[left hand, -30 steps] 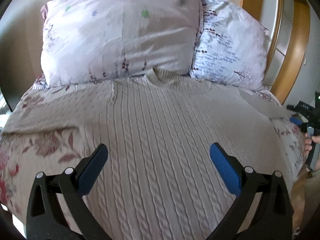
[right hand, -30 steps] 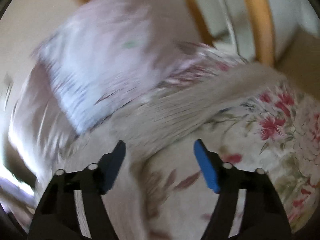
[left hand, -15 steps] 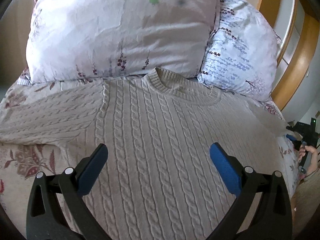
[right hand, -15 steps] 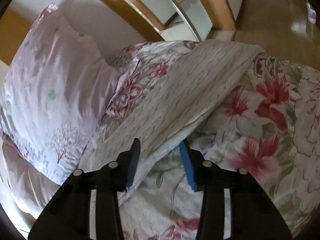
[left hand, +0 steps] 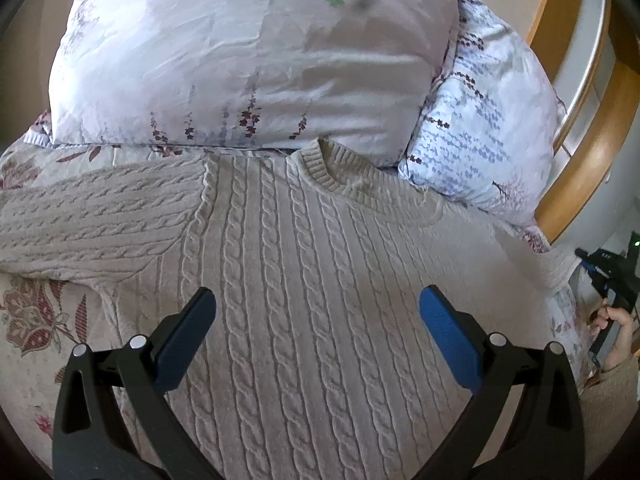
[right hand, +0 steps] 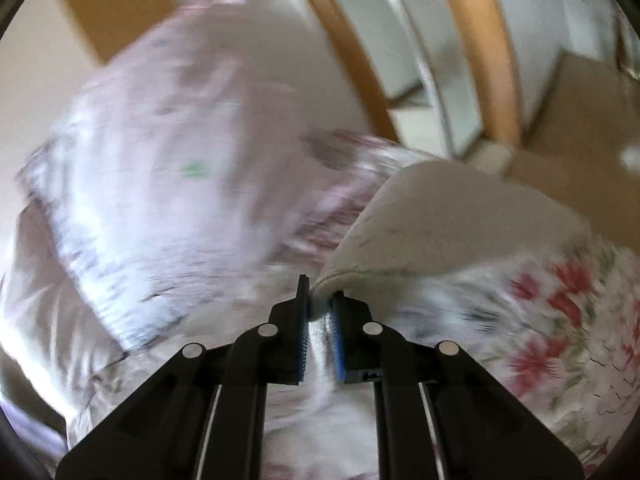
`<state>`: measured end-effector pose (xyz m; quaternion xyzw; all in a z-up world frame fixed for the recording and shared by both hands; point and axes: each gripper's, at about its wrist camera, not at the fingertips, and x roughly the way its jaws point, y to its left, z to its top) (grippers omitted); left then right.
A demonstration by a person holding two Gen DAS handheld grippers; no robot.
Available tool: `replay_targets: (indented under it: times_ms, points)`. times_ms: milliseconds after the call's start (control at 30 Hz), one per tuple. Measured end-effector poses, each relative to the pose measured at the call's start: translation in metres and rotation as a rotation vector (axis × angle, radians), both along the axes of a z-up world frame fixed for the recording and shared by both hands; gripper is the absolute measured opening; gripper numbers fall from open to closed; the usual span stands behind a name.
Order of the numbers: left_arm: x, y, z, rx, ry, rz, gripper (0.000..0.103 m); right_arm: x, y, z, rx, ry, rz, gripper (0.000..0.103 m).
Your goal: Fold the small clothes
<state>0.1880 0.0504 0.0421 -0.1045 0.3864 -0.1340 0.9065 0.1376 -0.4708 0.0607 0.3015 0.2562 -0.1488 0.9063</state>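
Note:
A beige cable-knit sweater [left hand: 304, 280] lies flat on the bed, collar toward the pillows, its left sleeve [left hand: 88, 224] spread out to the left. My left gripper [left hand: 316, 320] is open and empty, hovering over the sweater's chest. My right gripper [right hand: 320, 308] is shut on the edge of the sweater's right sleeve [right hand: 452, 224], which is lifted and curls over; this view is blurred. The right gripper also shows in the left wrist view [left hand: 608, 272] at the far right edge of the bed.
Two floral pillows [left hand: 256, 52] [left hand: 484, 136] stand at the head of the bed, behind the collar. A wooden bed frame [left hand: 584, 160] curves at the right. The floral bedsheet [left hand: 36, 312] shows around the sweater. A wooden floor [right hand: 580, 100] lies beyond the bed.
My right gripper has closed on the right sleeve's edge and lifted it. My left gripper has moved forward over the sweater, toward the collar, still open.

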Motion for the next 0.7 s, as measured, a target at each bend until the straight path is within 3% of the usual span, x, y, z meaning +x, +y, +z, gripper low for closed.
replay_targets:
  times_ms: [167, 333, 467, 567, 633, 700]
  points:
    - [0.001, 0.001, -0.002, -0.007, 0.000, 0.006, 0.101, 0.026, 0.085, 0.020, -0.063, -0.051, 0.257, 0.010]
    - [0.001, 0.000, -0.004, 0.004, 0.003, 0.000, 0.101, 0.053, 0.168, -0.015, -0.101, 0.056, 0.487, 0.010]
    - [0.000, -0.002, -0.006, 0.017, 0.008, -0.015, 0.101, 0.065, 0.196, -0.052, -0.098, 0.160, 0.544, 0.010]
    - [-0.001, -0.006, -0.007, 0.034, 0.009, -0.041, 0.101, 0.060, 0.194, -0.063, -0.045, 0.197, 0.547, 0.013]
    - [-0.001, -0.009, -0.006, 0.041, 0.005, -0.057, 0.101, 0.053, 0.179, -0.065, 0.063, 0.177, 0.539, 0.024]
    - [-0.003, -0.011, -0.005, 0.041, 0.000, -0.072, 0.101, 0.044, 0.163, -0.065, 0.171, 0.147, 0.497, 0.058]
